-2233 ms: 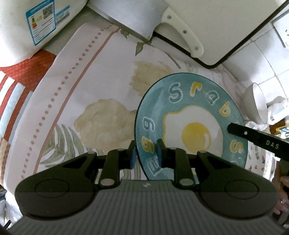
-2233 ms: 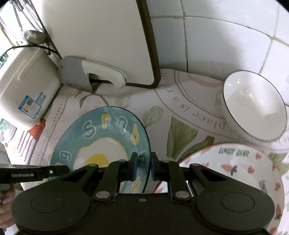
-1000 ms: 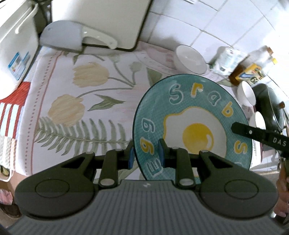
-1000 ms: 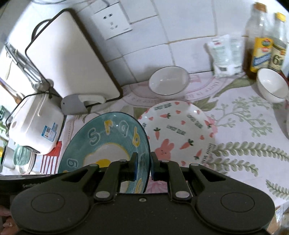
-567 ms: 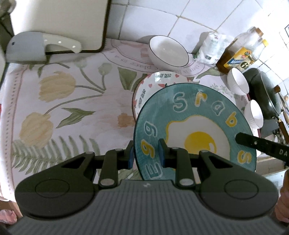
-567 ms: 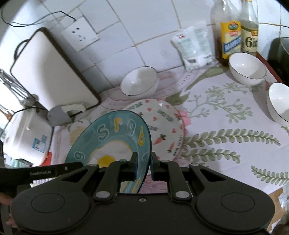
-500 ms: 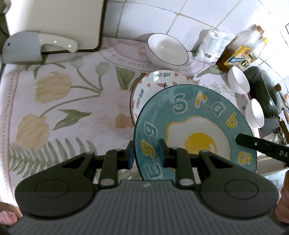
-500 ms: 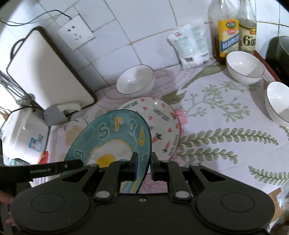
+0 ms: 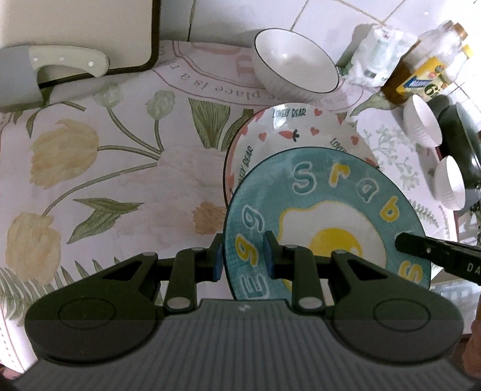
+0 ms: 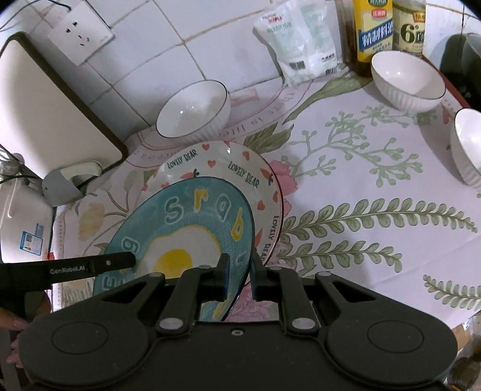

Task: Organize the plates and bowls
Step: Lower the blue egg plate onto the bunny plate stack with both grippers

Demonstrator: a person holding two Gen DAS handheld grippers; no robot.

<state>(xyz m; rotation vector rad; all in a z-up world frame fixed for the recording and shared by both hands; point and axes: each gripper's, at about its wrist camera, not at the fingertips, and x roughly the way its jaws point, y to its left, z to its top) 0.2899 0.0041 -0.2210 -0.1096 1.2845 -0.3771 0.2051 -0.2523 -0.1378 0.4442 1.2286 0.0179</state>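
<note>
Both grippers hold a teal plate with a fried-egg picture (image 9: 324, 216), which also shows in the right wrist view (image 10: 192, 228). My left gripper (image 9: 244, 255) is shut on its left rim. My right gripper (image 10: 239, 278) is shut on its right rim. The teal plate hangs above a white carrot-and-heart plate (image 9: 288, 126) (image 10: 234, 168) on the flowered tablecloth and covers most of it. A white bowl (image 9: 296, 61) (image 10: 194, 109) stands behind that plate by the wall. Two more white bowls (image 10: 405, 78) (image 10: 467, 141) stand at the right.
A cutting board (image 10: 45, 108) leans on the tiled wall at the left, with a cleaver (image 9: 45, 67) before it. A white appliance (image 10: 21, 222) stands far left. A packet (image 10: 300, 39) and two bottles (image 10: 374, 27) stand at the back right, a dark pan (image 9: 460, 138) beyond them.
Both grippers have carried the teal plate from the left of the cloth to the right and lowered it over the carrot plate, which it now covers more. Both stay shut on it.
</note>
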